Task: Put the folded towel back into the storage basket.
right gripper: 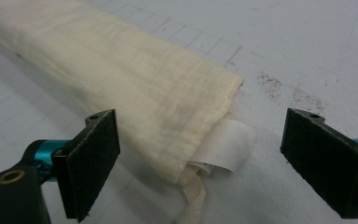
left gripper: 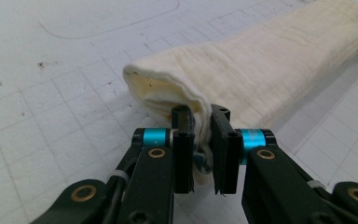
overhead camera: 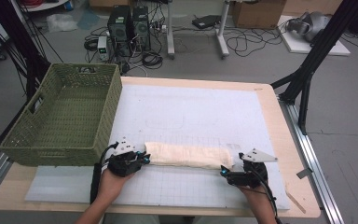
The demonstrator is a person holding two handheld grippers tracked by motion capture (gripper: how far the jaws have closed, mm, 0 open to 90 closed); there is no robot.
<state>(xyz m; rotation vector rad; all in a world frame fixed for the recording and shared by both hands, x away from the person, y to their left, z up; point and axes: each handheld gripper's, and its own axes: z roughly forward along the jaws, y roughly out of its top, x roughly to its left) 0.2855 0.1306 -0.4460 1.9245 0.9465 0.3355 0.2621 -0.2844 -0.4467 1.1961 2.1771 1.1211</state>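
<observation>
A cream cloth [overhead camera: 189, 155], folded into a long narrow strip, lies across the white grid mat [overhead camera: 191, 107] near the front of the table. My left gripper [overhead camera: 145, 158] is at its left end. In the left gripper view the jaws [left gripper: 201, 116] pinch the edge layers of the cloth [left gripper: 261, 65]. My right gripper [overhead camera: 223, 171] sits at the strip's right end. In the right gripper view it [right gripper: 205, 140] stands wide open, with the cloth's corner [right gripper: 121, 70] between the pads and untouched. A white label [right gripper: 226, 144] and a woven strap [right gripper: 193, 200] poke out from that corner.
A green woven basket [overhead camera: 58, 149] stands on the table's left side, just beyond my left gripper. The mat stretches bare behind the cloth. Black frame posts rise at both far sides, and computers and cables lie on the floor beyond the table.
</observation>
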